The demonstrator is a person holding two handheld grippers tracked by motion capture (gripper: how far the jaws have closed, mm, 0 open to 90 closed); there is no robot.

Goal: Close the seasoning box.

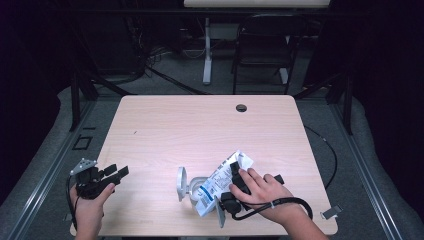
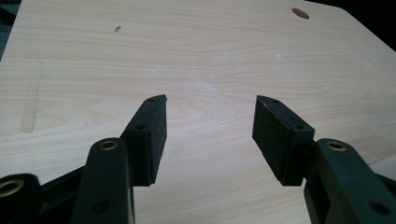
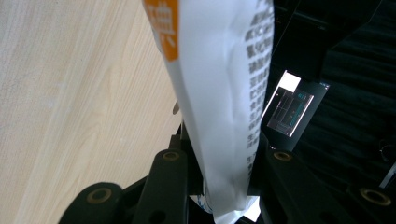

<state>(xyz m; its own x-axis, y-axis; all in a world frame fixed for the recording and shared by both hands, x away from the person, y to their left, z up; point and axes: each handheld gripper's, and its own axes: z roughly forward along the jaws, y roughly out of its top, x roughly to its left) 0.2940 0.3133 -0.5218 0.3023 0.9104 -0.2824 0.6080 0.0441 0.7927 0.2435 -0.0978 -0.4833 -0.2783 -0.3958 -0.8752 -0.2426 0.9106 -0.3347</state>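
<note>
Over on your left, your left gripper [image 1: 116,172] waits with its jaws apart, holding nothing. Your right gripper [image 1: 233,176] pinches the white printed plastic pouch [image 1: 220,181] beside the grey round tub [image 1: 187,186]. Next, I think you lift it gently.

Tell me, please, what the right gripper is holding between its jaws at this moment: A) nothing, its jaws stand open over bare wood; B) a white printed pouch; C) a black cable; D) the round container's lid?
B: the right gripper is shut on the white printed pouch, which rises from between its jaws in the right gripper view, while the left gripper stands open over the bare table.
</note>
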